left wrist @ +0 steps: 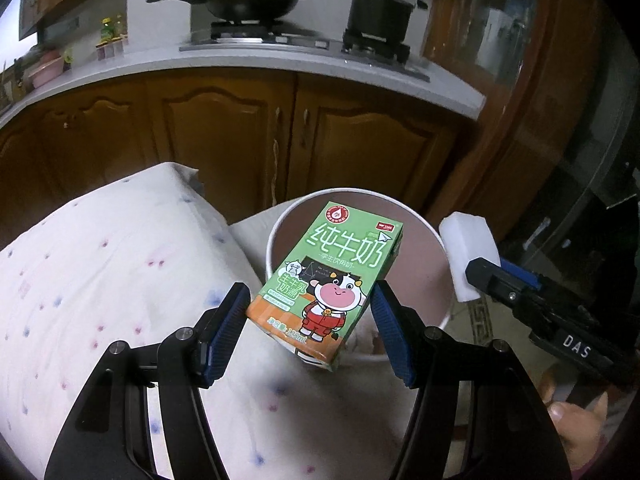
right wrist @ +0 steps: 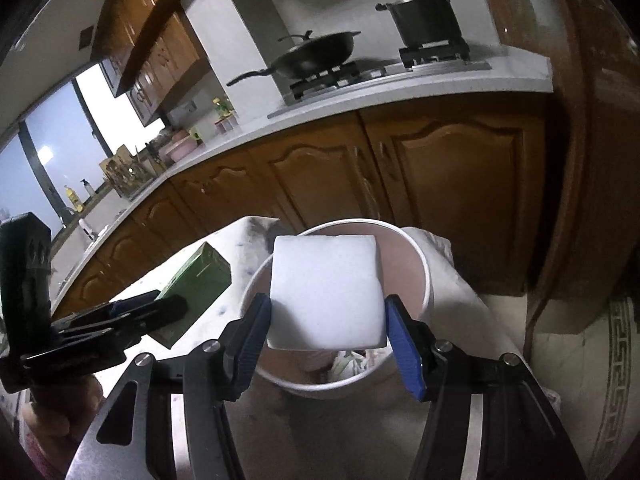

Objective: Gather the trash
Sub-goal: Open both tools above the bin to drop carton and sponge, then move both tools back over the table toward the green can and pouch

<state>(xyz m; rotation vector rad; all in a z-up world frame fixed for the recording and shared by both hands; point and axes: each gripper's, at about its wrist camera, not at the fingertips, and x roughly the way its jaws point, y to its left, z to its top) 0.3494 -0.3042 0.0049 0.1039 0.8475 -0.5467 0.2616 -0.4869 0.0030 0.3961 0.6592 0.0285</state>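
My left gripper [left wrist: 310, 306] is shut on a green milk carton [left wrist: 332, 276] with a cartoon cow, held over the near rim of a white bucket [left wrist: 440, 240] with a pinkish inside. My right gripper [right wrist: 326, 320] is shut on a white foam block [right wrist: 326, 292], held above the same bucket [right wrist: 426, 280]. Some crumpled trash [right wrist: 352, 362] lies at the bucket's bottom. The right gripper with the block [left wrist: 472, 256] shows at the right of the left wrist view. The left gripper with the carton [right wrist: 196, 284] shows at the left of the right wrist view.
A white cloth with small flower prints [left wrist: 100, 280] covers the surface beside the bucket. Behind are brown cabinet doors [left wrist: 224, 136], a white countertop [left wrist: 280, 64], a wok [left wrist: 248, 0] and a pot [left wrist: 380, 12] on the stove. A glass door [left wrist: 560, 120] stands at right.
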